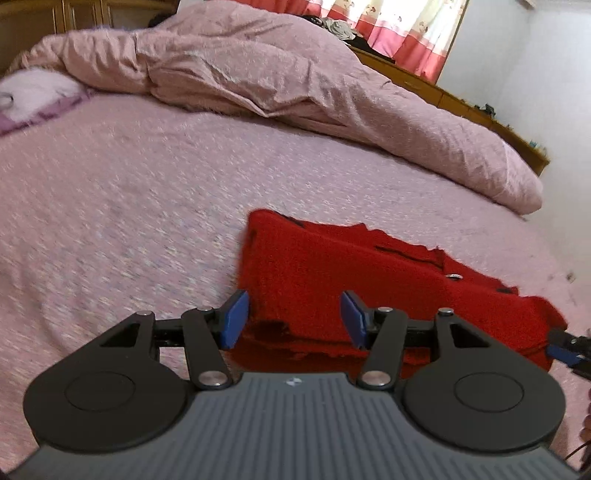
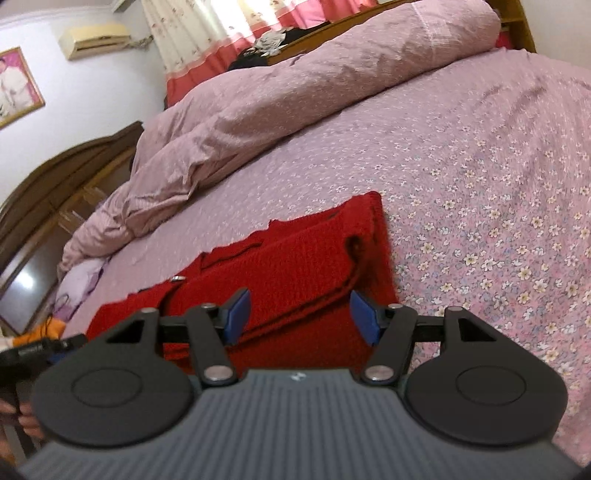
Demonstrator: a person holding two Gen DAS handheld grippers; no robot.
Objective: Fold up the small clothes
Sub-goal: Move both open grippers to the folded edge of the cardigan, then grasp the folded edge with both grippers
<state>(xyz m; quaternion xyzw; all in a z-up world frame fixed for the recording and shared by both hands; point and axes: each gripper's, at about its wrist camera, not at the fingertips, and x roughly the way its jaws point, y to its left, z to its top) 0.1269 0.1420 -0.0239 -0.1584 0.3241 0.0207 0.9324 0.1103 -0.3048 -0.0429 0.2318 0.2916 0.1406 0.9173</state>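
A small red knitted garment lies partly folded on the pink floral bedsheet, a metal button showing on it. My left gripper hangs over its near left corner, blue pads apart and gripping nothing. In the right wrist view the same red garment lies with a folded layer on top. My right gripper stands open over its near right end, cloth beneath the fingers but not pinched. The right gripper's tip shows at the left view's right edge.
A rumpled pink duvet is heaped along the far side of the bed. A wooden bed frame, red and white curtains and a wall lie beyond. A wooden cabinet and a lilac bundle sit to the left.
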